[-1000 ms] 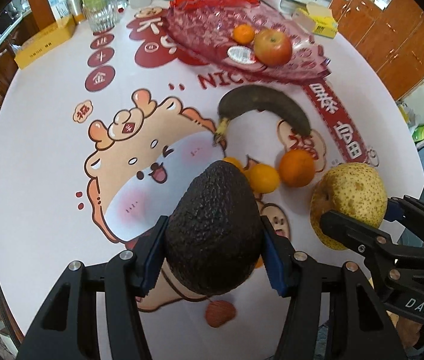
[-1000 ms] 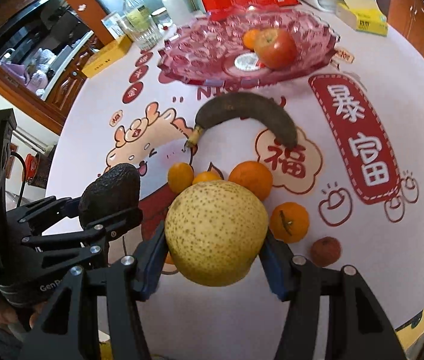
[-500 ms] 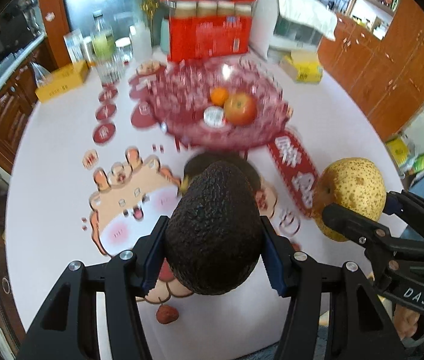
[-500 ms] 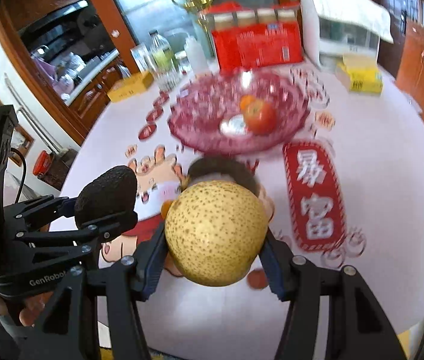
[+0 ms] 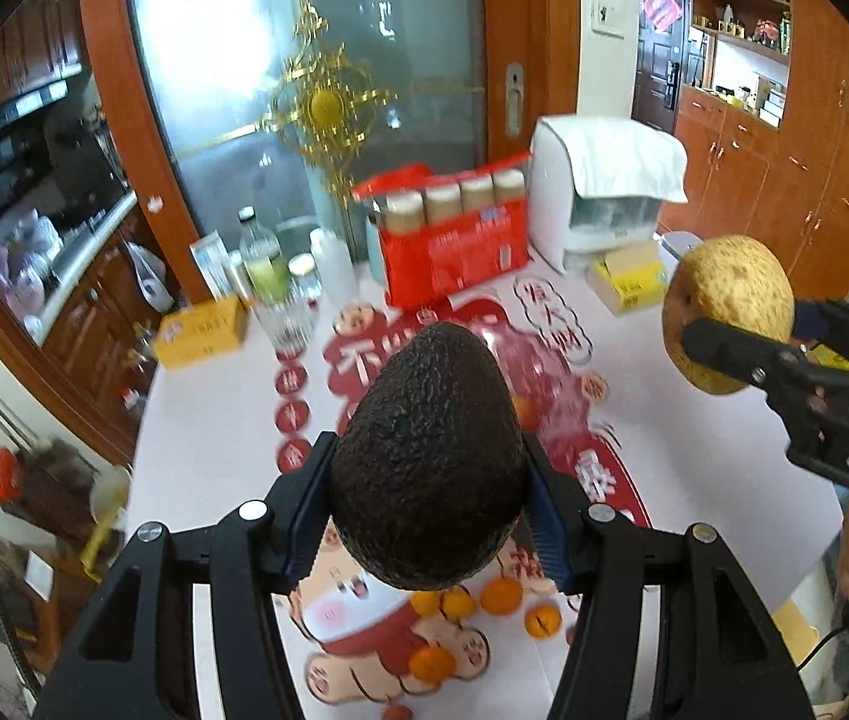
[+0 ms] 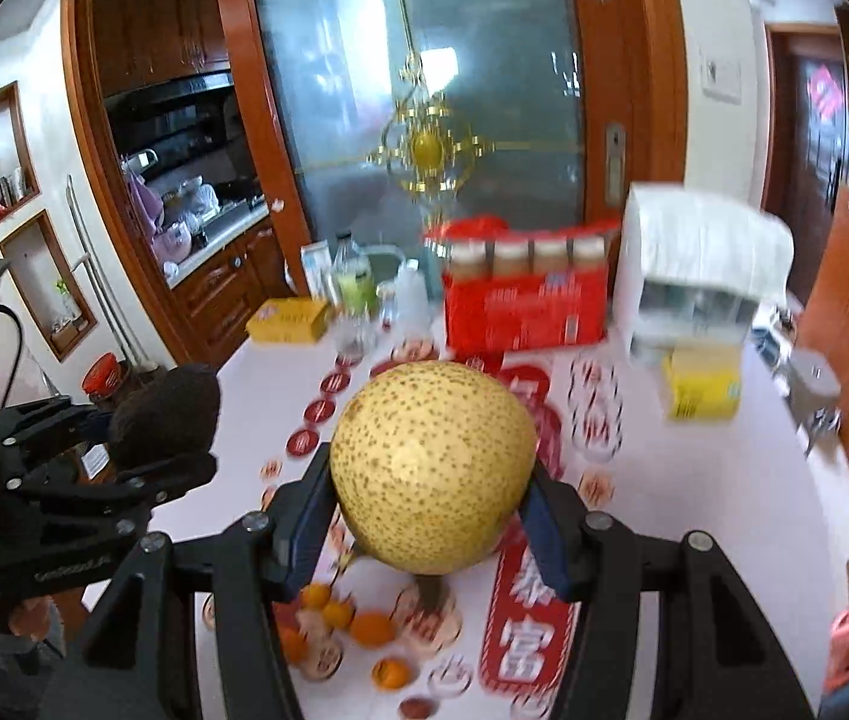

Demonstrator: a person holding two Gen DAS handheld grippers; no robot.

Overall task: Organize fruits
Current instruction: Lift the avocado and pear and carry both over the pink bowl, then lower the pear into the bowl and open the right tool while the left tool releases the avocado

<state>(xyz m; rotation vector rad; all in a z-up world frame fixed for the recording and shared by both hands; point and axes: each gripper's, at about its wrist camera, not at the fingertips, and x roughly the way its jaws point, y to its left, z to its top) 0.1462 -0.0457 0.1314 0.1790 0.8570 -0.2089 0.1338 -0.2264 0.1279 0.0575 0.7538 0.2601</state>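
Table (image 5: 214, 432) now sits well below both cams; a sec ago you were low over it w/ the red bowl in plain view, now the bowl is mostly hidden behind the fruit you carry, only a blurred red patch past the avocado. So both picks are done and you're mid-carry. Your right gripper (image 6: 433, 519) is clamped on the pear (image 6: 431, 468), pads tight on both sides, held off the table. Your left gripper (image 5: 427, 507) grips the avocado (image 5: 427, 456) the same way, also lifted. Next, I'd judge: bring both over the bowl at far centre and set them in. The oranges (image 5: 499, 597) are left on the near table, plus one small reddish fruit (image 6: 415, 707) near the edge, so more trips remain.
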